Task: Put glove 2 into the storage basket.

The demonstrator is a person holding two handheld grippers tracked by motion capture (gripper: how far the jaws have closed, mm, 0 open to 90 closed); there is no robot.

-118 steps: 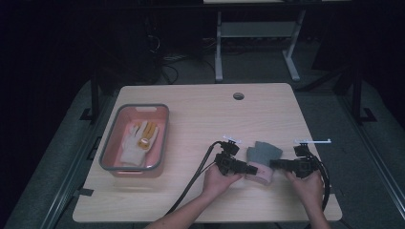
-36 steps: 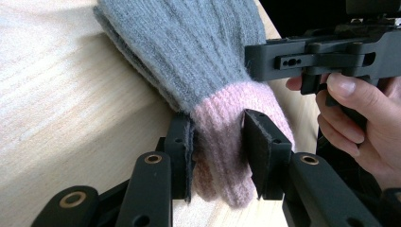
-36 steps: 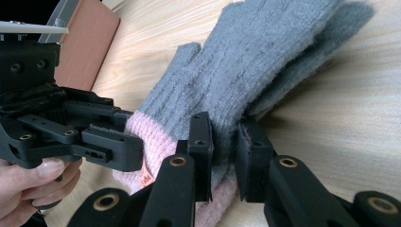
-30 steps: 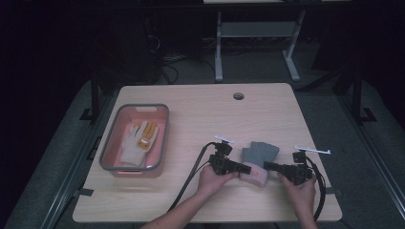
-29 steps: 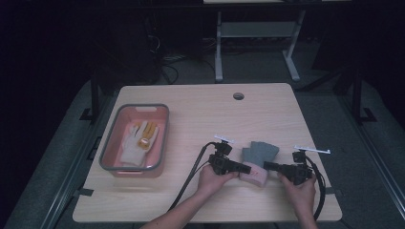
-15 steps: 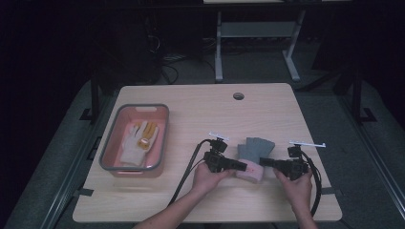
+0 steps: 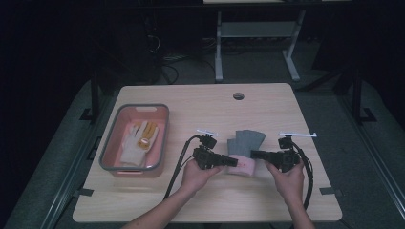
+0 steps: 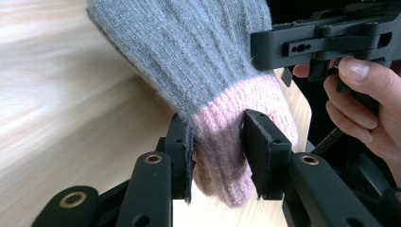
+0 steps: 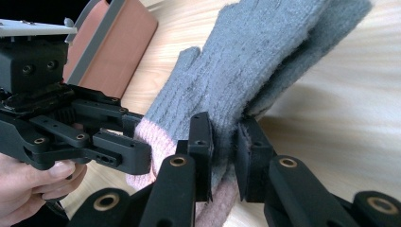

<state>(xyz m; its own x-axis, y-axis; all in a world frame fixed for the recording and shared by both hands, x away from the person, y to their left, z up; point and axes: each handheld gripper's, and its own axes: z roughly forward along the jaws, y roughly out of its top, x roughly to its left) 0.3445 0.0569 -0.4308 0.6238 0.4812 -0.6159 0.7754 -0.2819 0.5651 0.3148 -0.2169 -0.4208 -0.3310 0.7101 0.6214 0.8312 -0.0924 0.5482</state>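
A grey knit glove (image 7: 247, 142) with a pink cuff (image 7: 243, 166) hangs between my two grippers, just above the wooden table (image 7: 191, 107). My left gripper (image 7: 235, 162) is shut on the pink cuff (image 8: 222, 142), its jaws pinching the knit from both sides. My right gripper (image 7: 253, 154) is shut on the glove's grey edge (image 9: 265, 61) just above the cuff. The two grippers point toward each other, a hand behind each. In the right gripper view a second grey layer lies behind the held one.
A pink bin with a grey rim (image 7: 107, 150) stands at the left of the table and holds a white glove (image 7: 136, 143) with orange patches. A cable hole (image 7: 238, 96) sits near the far edge. Cables trail from both grippers toward the front edge.
Both hands have moved a little left and away from the front edge, rising with the glove held between them. The jaws keep the same grip.
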